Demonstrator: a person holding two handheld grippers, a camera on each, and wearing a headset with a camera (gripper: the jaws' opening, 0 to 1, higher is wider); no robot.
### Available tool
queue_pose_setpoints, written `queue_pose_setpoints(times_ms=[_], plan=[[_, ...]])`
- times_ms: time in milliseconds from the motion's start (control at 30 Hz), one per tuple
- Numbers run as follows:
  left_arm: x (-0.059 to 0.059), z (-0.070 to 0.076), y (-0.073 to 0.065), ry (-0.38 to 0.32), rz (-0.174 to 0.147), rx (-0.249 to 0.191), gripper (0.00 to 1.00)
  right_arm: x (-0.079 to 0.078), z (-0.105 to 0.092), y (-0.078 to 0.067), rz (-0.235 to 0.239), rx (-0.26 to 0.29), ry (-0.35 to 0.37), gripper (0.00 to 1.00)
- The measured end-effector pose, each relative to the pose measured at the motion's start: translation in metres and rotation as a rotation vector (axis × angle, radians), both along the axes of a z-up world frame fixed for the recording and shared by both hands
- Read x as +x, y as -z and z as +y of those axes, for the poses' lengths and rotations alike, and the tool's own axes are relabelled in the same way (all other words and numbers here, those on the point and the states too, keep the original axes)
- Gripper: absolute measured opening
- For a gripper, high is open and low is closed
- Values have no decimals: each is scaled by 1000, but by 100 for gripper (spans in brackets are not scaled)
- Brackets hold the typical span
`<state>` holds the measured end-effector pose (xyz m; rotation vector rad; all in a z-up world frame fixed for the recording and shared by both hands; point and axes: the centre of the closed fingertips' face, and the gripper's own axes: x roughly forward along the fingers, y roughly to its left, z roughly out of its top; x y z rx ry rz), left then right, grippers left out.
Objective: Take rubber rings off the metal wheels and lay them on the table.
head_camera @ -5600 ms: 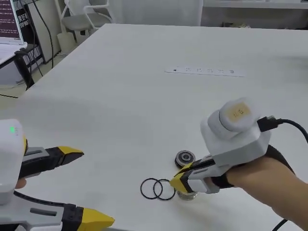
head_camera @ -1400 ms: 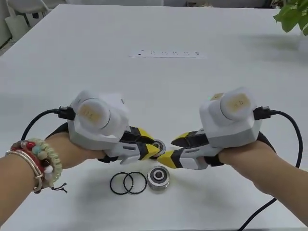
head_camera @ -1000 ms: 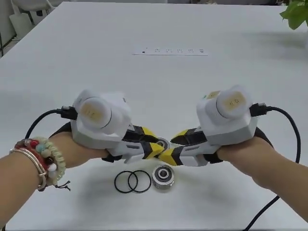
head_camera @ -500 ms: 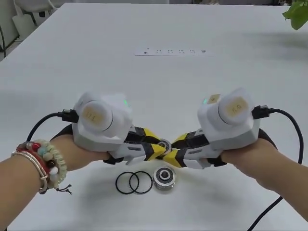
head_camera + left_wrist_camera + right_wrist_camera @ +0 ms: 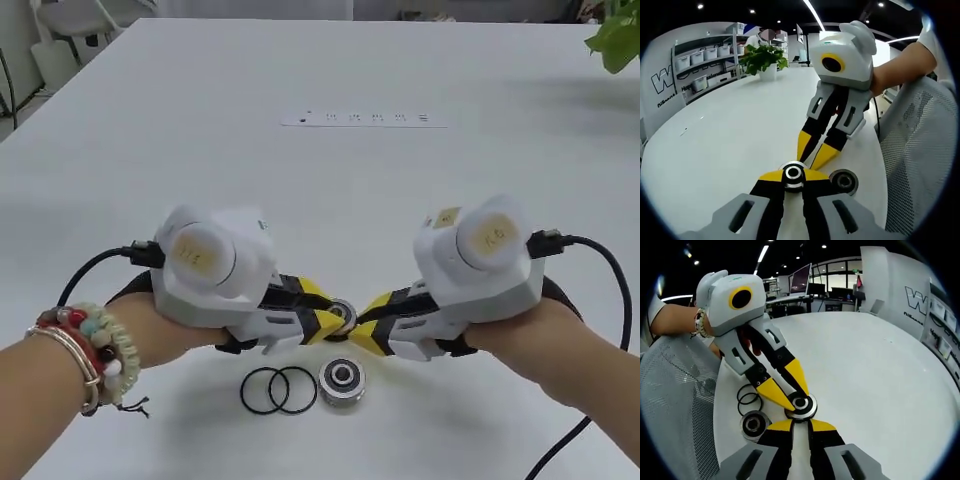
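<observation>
A small metal wheel [image 5: 343, 310] with a black rubber ring on its rim hangs just above the table, and my left gripper [image 5: 335, 318] is shut on it. In the left gripper view the yellow tips [image 5: 792, 175] clamp the wheel [image 5: 792, 173] from both sides. My right gripper [image 5: 362, 325] faces it from the right, its jaws pinched together on the wheel's near rim [image 5: 802, 404], where the rubber ring sits. A second wheel [image 5: 342, 377] lies flat on the table below. Two loose black rubber rings [image 5: 278, 389] lie overlapping to its left.
The white table [image 5: 330, 200] stretches far ahead, with a flat power strip [image 5: 365, 119] on it. A potted plant [image 5: 615, 35] stands at the far right corner. Cables trail from both grippers toward the near edge.
The right gripper has moved left to the held wheel and its jaws have come together on the rim. The left gripper keeps holding the wheel. The camera shifted slightly.
</observation>
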<state>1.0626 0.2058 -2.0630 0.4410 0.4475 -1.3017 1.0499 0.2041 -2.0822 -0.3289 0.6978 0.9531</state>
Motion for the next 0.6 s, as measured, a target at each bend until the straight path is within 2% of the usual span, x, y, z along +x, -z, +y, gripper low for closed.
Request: queue_pose_setpoints(times_ms=[67,167,267,367,467,600], plan=[[0,0,0,0,0,0,8,0,0,0,5,7,3,10],[0,0,0,3,0,-2,8,-1,2,2,17,13,8,21],[0,0,0,5,0,-2,8,0,3,2,4,9,5,22],[0,0,0,7,-1,-3,8,5,7,0,-17,17,18,29],[0,-1,0,8,-1,-4,8,6,8,-1,-18,33,26,29],[0,-1,0,10,-3,-4,8,4,8,-3,-24,37,10,23]])
